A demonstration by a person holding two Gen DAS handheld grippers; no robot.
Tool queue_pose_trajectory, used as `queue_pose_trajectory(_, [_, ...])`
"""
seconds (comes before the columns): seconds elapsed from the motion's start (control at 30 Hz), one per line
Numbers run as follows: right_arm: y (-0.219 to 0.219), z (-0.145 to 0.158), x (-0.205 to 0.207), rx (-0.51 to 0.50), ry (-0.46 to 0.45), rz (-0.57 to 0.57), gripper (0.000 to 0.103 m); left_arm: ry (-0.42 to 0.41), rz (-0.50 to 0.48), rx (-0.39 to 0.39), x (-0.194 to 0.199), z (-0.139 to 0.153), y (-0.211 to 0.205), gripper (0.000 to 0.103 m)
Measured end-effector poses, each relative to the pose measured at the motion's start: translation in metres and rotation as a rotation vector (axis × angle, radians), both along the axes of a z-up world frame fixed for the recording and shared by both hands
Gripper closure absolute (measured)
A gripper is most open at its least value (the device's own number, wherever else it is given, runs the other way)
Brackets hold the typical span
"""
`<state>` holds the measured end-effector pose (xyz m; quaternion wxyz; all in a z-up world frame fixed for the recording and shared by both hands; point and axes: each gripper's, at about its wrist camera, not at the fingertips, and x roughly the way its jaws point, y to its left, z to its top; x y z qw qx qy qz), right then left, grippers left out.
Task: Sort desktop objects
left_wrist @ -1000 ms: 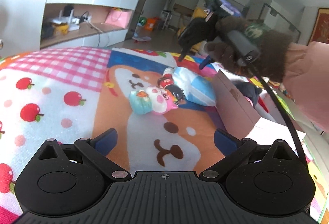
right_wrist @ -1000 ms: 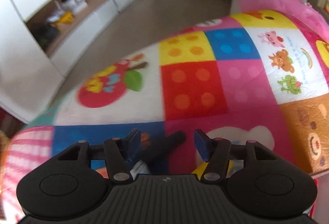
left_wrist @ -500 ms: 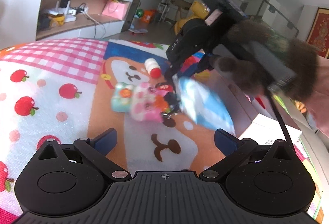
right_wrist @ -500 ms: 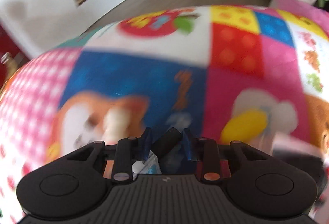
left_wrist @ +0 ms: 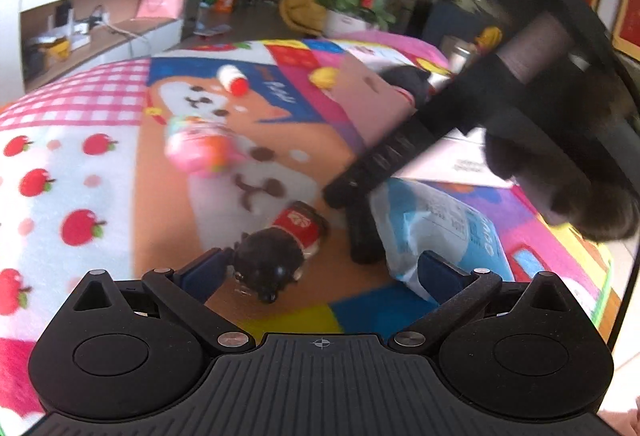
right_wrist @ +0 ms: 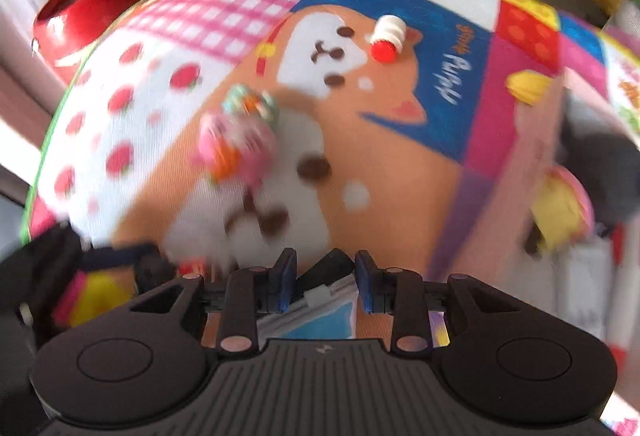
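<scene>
My right gripper [right_wrist: 325, 286] is clamped on the blue-and-white packet [left_wrist: 436, 228], lower right in the left wrist view. I'd keep that squeeze firm and carry it level to the cardboard box [left_wrist: 372, 96] at upper right, clear of the doll [left_wrist: 276, 256]. My left gripper [left_wrist: 320, 276] stands apart, empty, the doll between its fingers. A second ago the right jaws were wider and the packet lay beside the pink toy [left_wrist: 196, 148]; it's lifted away now.

Desk layout as I see it from my two wrist cameras.
On the blanket [left_wrist: 120, 164], the small bottle [left_wrist: 232, 80] lies farthest back, the plush toy [left_wrist: 196, 148] nearer, the doll [left_wrist: 276, 252] nearest, just left of the pouch [left_wrist: 436, 220]; the cardboard box [left_wrist: 372, 96] stands to the right.
</scene>
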<state>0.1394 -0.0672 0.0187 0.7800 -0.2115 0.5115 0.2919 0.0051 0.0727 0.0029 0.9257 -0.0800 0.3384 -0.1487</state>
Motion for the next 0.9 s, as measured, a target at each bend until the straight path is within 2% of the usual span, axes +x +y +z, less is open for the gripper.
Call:
queue_pose_trajectory(0.13, [-0.042,0.015,-0.040,0.013,-0.149,-0.004,0.071,0.014,-0.050,0.006,-0.001,0.000,-0.021,0.000])
queue_pose_trajectory(0.2, [-0.066,0.027,-0.049,0.059,-0.171,-0.041,0.069,0.016,-0.072,0.015,0.002,0.000,-0.033,0.000])
queue_pose_trajectory(0.3, [-0.111,0.045,-0.060,0.148,-0.214,-0.143,0.048,0.030,-0.130,-0.019,0.008,0.000,-0.048,0.000])
queue_pose_trajectory(0.33, [-0.127,0.049,-0.063,0.166,-0.246,-0.187,0.036,0.037,-0.154,-0.040,0.007,0.001,-0.051,0.000])
queue_pose_trajectory(0.37, [-0.139,0.050,-0.066,0.176,-0.275,-0.224,0.027,0.040,-0.179,-0.058,0.007,0.002,-0.055,0.000])
queue_pose_trajectory(0.4, [-0.153,0.052,-0.069,0.180,-0.308,-0.265,0.023,0.038,-0.199,-0.061,0.007,0.004,-0.059,0.000])
queue_pose_trajectory(0.43, [-0.162,0.051,-0.073,0.179,-0.330,-0.292,0.015,0.033,-0.206,-0.048,0.006,0.005,-0.063,0.000])
queue_pose_trajectory(0.47, [-0.174,0.050,-0.078,0.178,-0.350,-0.320,0.007,0.027,-0.205,-0.014,0.004,0.006,-0.066,0.000])
queue_pose_trajectory(0.53, [-0.191,0.043,-0.085,0.186,-0.358,-0.352,0.001,0.018,-0.190,0.059,0.004,0.006,-0.069,0.000])
queue_pose_trajectory(0.7, [-0.210,0.021,-0.110,0.253,-0.294,-0.330,0.000,0.028,-0.108,0.174,0.007,0.007,-0.051,0.000])
queue_pose_trajectory(0.83, [-0.206,0.009,-0.130,0.303,-0.262,-0.278,0.000,-0.010,0.004,0.331,0.010,0.009,-0.043,0.000])
queue_pose_trajectory(0.9, [-0.201,0.006,-0.137,0.302,-0.276,-0.269,0.000,-0.015,0.048,0.377,0.015,0.009,-0.039,0.000])
